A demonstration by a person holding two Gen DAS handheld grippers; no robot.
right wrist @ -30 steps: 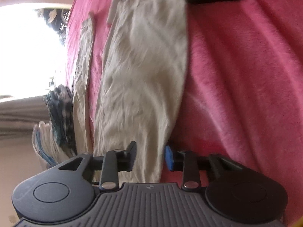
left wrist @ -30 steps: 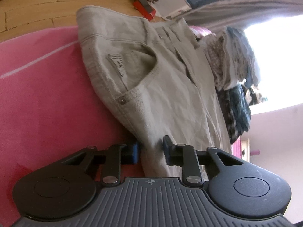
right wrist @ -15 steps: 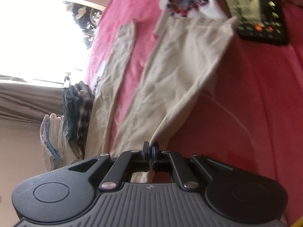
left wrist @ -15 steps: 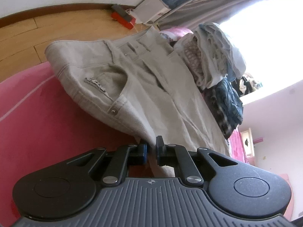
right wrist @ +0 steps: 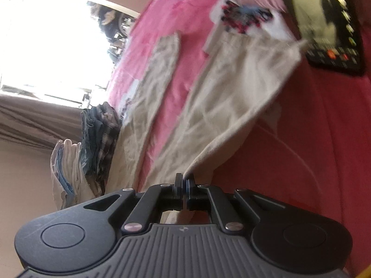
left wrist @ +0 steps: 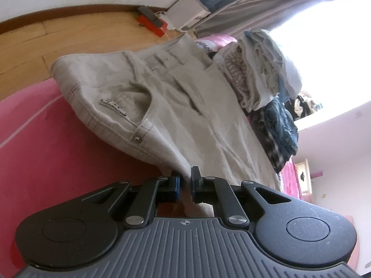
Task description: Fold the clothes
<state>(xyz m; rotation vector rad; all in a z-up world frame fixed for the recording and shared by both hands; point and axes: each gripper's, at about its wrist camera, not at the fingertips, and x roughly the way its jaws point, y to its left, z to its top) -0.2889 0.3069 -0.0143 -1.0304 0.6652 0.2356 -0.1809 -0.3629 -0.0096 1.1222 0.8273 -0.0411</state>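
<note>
Beige trousers (left wrist: 176,106) lie spread on a pink-red bedcover (left wrist: 46,153), waistband toward the bed's edge. My left gripper (left wrist: 185,180) is shut on the trousers' side seam just below the hip pocket, and the cloth rises from the bed there. In the right wrist view the trouser legs (right wrist: 222,106) stretch away across the cover. My right gripper (right wrist: 185,181) is shut on the edge of the nearer leg, whose cloth lifts into a ridge toward the pads. The second leg (right wrist: 157,74) lies flat to the left.
A stack of folded clothes (left wrist: 262,78) stands on the bed beyond the trousers, also the stack (right wrist: 85,143) in the right view. A dark printed board (right wrist: 329,25) lies at the far end. Wooden floor (left wrist: 69,37) with a red box (left wrist: 151,22) lies past the bed's edge.
Both grippers have closed on the trousers' near edge and lifted it off the bed. Both wrists rolled, tilting the views.
</note>
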